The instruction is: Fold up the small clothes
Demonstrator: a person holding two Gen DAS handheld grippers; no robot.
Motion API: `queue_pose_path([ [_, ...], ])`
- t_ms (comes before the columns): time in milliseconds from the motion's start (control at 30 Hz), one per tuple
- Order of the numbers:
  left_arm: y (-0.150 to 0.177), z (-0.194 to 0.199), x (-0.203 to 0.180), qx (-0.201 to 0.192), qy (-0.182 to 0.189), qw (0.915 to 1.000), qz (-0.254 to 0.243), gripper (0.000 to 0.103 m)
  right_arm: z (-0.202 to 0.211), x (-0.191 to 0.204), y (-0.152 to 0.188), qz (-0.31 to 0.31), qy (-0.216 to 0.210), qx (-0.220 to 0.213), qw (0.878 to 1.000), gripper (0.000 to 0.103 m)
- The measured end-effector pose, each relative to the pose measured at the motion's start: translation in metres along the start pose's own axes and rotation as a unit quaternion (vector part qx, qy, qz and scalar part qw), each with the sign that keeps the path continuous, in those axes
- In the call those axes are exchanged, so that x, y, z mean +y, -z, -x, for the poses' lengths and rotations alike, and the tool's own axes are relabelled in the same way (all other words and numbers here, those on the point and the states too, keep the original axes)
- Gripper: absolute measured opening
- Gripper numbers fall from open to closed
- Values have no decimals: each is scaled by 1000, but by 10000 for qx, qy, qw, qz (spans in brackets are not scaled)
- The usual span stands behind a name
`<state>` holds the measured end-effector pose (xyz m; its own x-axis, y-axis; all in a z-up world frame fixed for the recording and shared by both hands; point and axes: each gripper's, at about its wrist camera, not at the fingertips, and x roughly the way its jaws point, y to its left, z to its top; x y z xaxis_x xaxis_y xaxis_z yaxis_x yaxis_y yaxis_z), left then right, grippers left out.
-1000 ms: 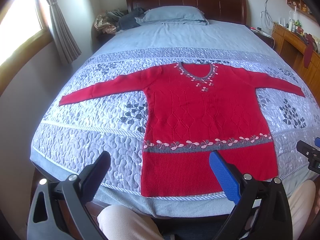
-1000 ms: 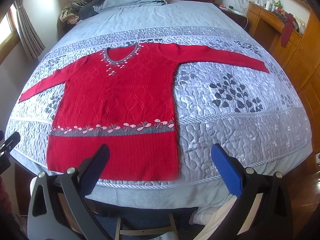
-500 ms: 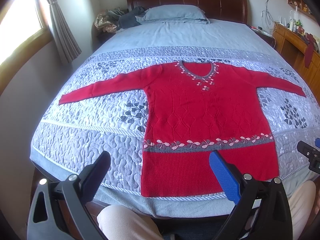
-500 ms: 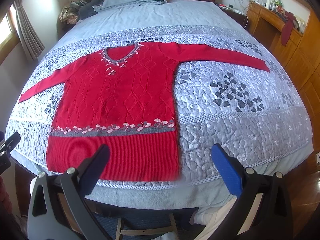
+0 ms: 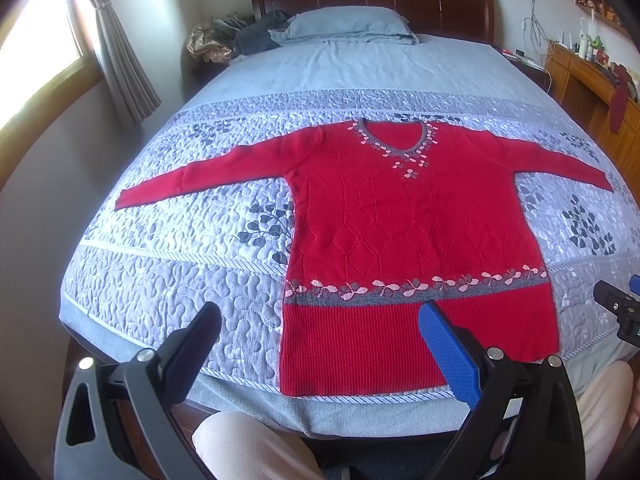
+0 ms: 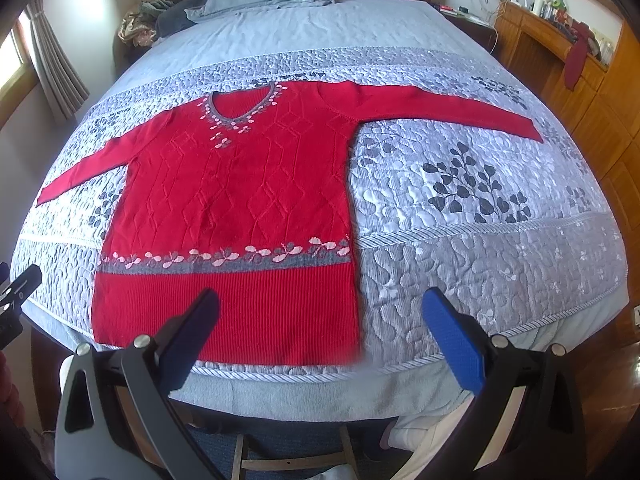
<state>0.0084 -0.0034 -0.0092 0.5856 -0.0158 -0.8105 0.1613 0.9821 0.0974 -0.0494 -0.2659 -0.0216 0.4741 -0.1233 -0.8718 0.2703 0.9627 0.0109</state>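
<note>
Sweater: red knit sweater (image 5: 404, 236) lies flat, face up, on the quilt (image 5: 172, 280); both sleeves spread out sideways, hem nearest the quilt's front edge.
Left gripper (image 5: 320, 340): jaws wide apart, holding nothing, hovering short of the hem's left part.
Right gripper (image 6: 320, 336): jaws wide apart, holding nothing, off the hem's right corner.
Handling (judged): soft, limp, fairly thick knit; light; likely drapes and stretches when lifted, grips well.
Hold points (judged): sleeve cuff (image 6: 528, 130) or hem corner (image 6: 352, 350); pinch the edge, both layers.
Progress: no fold made yet.
</note>
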Motion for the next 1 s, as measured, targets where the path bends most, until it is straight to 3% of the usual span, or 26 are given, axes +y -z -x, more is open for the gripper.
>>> queue_pose_path([
  [200,-6,-12,-7,108,215,9997,104,99,-11,-11,-7,-1,-164,78,9998,100],
  [300,-19,-31,-16,259,85,9996,75,99,-25,-34,-23,-59,-99,147,9998,100],
  [367,-37,-44,-29,334,246,9990,137,99,-34,-58,-36,-206,-128,233,9994,100],
  [500,-91,-66,-76,174,445,9989,34,99,-52,-124,-75,-559,-34,308,9980,100],
  [633,-149,-82,-144,31,662,9977,-170,99,-73,-197,-128,-569,440,331,9969,100],
  [767,-199,-109,-227,92,838,9956,-419,99,-103,-279,-172,-1003,310,585,9927,100],
  [800,-200,-132,-245,312,767,9952,-528,99,-110,-298,-180,-1133,335,623,9910,100],
  [1000,-235,-179,-336,511,1054,9916,-545,99,-176,-438,-222,-1825,816,1083,9738,100],
])
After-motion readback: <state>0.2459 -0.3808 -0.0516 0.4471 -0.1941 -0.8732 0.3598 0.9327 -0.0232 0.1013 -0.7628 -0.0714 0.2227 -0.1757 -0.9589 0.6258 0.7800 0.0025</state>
